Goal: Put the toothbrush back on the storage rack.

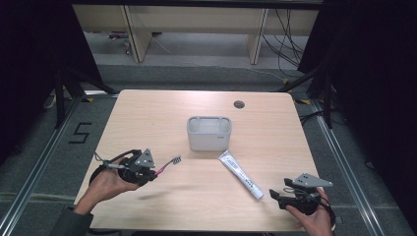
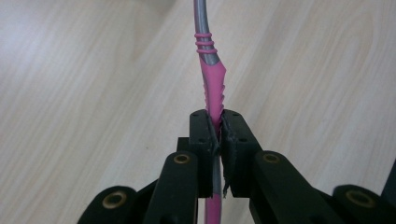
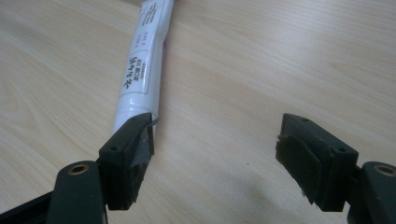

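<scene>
While the left gripper (image 1: 156, 172), lower left of the high view, clamps the pink-and-grey plastic toothbrush (image 2: 211, 79) off the table, keep it level toward the grey rectangular plastic holder (image 1: 209, 132) at centre. Right gripper (image 3: 219, 154) stands wide, empty.

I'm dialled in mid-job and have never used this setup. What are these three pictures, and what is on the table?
A person holds a hand-held gripper in each hand; there is no robot arm. The high view looks down on the wooden table; the other two views ride on the grippers. The left gripper is shut on a pink-and-grey toothbrush and holds it above the table. The right gripper is open beside a white toothpaste tube, which lies flat. A grey, open-topped container stands at the middle of the table.
</scene>
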Action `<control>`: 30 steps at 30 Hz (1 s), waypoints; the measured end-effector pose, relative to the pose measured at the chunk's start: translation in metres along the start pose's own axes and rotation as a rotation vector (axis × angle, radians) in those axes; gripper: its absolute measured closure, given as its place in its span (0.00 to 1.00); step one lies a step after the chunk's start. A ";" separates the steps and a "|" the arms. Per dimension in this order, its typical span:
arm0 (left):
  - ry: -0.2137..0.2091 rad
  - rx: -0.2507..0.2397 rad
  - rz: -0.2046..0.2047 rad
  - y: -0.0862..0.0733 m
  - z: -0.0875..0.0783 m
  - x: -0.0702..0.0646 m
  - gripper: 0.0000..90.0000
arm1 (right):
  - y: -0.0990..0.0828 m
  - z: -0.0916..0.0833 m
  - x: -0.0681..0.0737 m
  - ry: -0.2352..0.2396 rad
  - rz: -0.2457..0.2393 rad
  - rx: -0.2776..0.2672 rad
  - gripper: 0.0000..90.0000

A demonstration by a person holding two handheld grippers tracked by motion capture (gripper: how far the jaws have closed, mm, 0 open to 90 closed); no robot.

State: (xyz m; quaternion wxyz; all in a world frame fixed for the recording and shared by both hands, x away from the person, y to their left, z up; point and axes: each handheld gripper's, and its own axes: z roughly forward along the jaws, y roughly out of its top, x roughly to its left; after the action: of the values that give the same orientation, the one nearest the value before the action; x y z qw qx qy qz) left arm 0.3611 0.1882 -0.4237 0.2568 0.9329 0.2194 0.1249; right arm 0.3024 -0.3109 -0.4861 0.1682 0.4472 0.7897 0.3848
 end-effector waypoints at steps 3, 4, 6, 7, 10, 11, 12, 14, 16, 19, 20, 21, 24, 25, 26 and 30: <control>0.015 -0.046 -0.015 -0.001 -0.001 0.007 0.92 | 0.000 0.001 0.000 -0.003 0.000 -0.006 0.31; 0.019 -0.056 -0.024 -0.001 -0.002 0.010 0.92 | 0.000 0.000 0.000 0.000 -0.002 -0.001 0.31; 0.033 -0.087 -0.046 -0.001 -0.003 0.013 0.92 | 0.000 0.000 0.000 0.000 -0.002 -0.004 0.31; 0.041 -0.110 -0.054 0.000 -0.003 0.014 0.92 | 0.000 0.000 0.000 0.000 -0.002 -0.004 0.31; 0.075 -0.159 -0.078 0.000 -0.004 0.017 0.92 | 0.000 0.000 0.000 -0.001 -0.002 -0.003 0.31; 0.084 -0.175 -0.080 0.000 -0.005 0.019 0.92 | 0.000 0.000 0.000 0.000 -0.002 -0.004 0.31; 0.074 -0.186 -0.087 0.000 -0.006 0.021 0.92 | 0.000 0.000 0.000 0.002 -0.002 -0.006 0.31; 0.097 -0.215 -0.092 0.000 -0.007 0.024 0.92 | 0.000 0.000 0.001 0.004 0.007 -0.001 0.31; 0.105 -0.227 -0.102 0.000 -0.007 0.027 0.92 | 0.000 0.000 -0.001 -0.005 -0.008 -0.008 0.31; 0.110 -0.253 -0.124 0.000 -0.007 0.031 0.92 | 0.000 0.001 -0.002 -0.003 -0.016 -0.008 0.31; 0.113 -0.259 -0.131 0.000 -0.007 0.033 0.92 | 0.000 0.001 -0.002 -0.003 -0.016 -0.008 0.31; 0.118 -0.263 -0.131 0.001 -0.006 0.034 0.92 | 0.000 0.001 -0.002 -0.002 -0.018 -0.010 0.31; 0.126 -0.297 -0.144 0.003 -0.005 0.036 0.92 | -0.001 0.001 0.001 -0.008 0.011 -0.003 0.31; 0.131 -0.309 -0.153 0.004 -0.005 0.037 0.92 | 0.000 0.001 -0.001 -0.008 -0.009 -0.008 0.31; 0.134 -0.316 -0.158 0.005 -0.004 0.038 0.92 | -0.001 0.001 0.000 -0.007 -0.006 -0.008 0.31; 0.146 -0.333 -0.175 0.009 -0.004 0.041 0.92 | -0.001 0.001 -0.001 -0.001 0.004 -0.001 0.31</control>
State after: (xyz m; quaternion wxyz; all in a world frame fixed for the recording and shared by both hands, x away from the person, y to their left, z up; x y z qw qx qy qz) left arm 0.3988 0.2023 -0.4111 0.4007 0.8435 0.2939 0.2040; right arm 0.3033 -0.3110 -0.4875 0.1680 0.4487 0.7887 0.3852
